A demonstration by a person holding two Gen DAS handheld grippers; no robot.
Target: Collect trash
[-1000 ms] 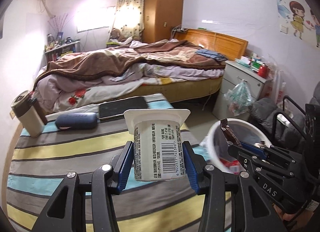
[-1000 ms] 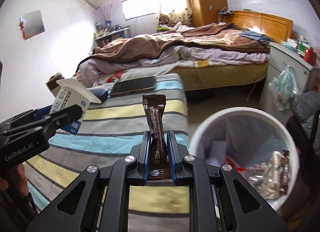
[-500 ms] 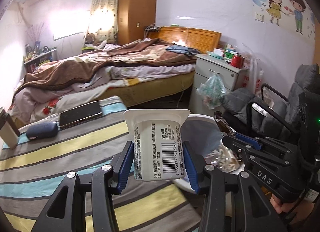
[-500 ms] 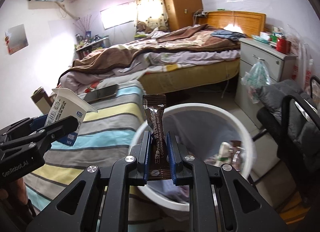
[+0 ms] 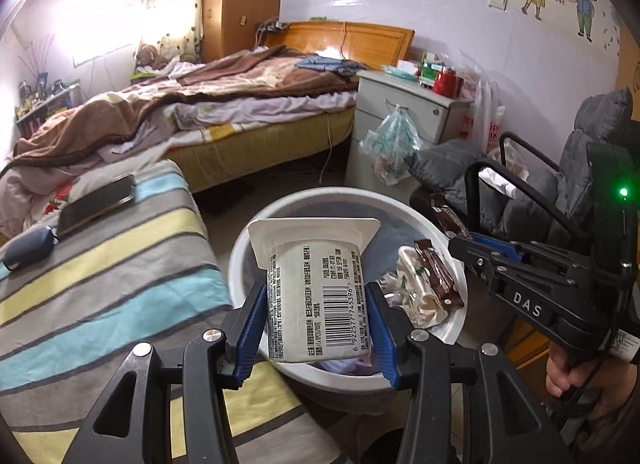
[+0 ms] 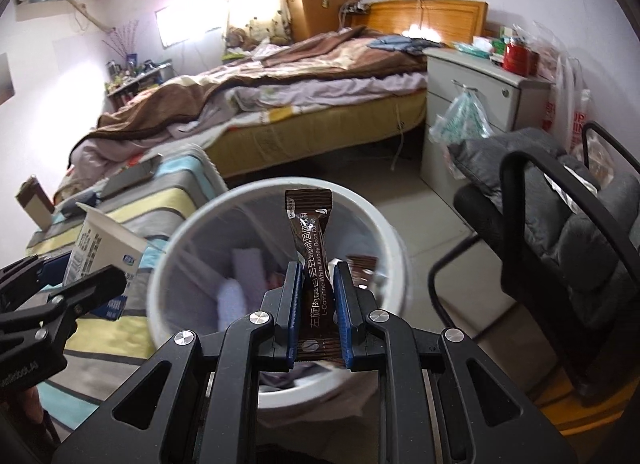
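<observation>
My left gripper (image 5: pixel 318 296) is shut on a white yogurt cup (image 5: pixel 316 288) with a barcode, held upright over the near rim of the white trash bin (image 5: pixel 244 248). My right gripper (image 6: pixel 317 276) is shut on a brown coffee sachet (image 6: pixel 314 260), held upright above the bin's (image 6: pixel 168 260) opening. The bin holds wrappers and crumpled paper (image 5: pixel 416 300). In the left wrist view the right gripper (image 5: pixel 472 242) sits over the bin's right rim. In the right wrist view the left gripper (image 6: pixel 96 284) with the cup (image 6: pixel 100 248) is at the left.
A striped cloth-covered table (image 5: pixel 100 264) lies left of the bin, with a phone (image 5: pixel 96 203) and a dark blue case (image 5: pixel 28 248) on it. A black chair with grey cushions (image 6: pixel 560 223) stands right of the bin. A bed (image 5: pixel 220 115) and nightstand (image 5: pixel 400 115) are beyond.
Both grippers have moved right, off the striped table and over the trash bin, each still holding its item.
</observation>
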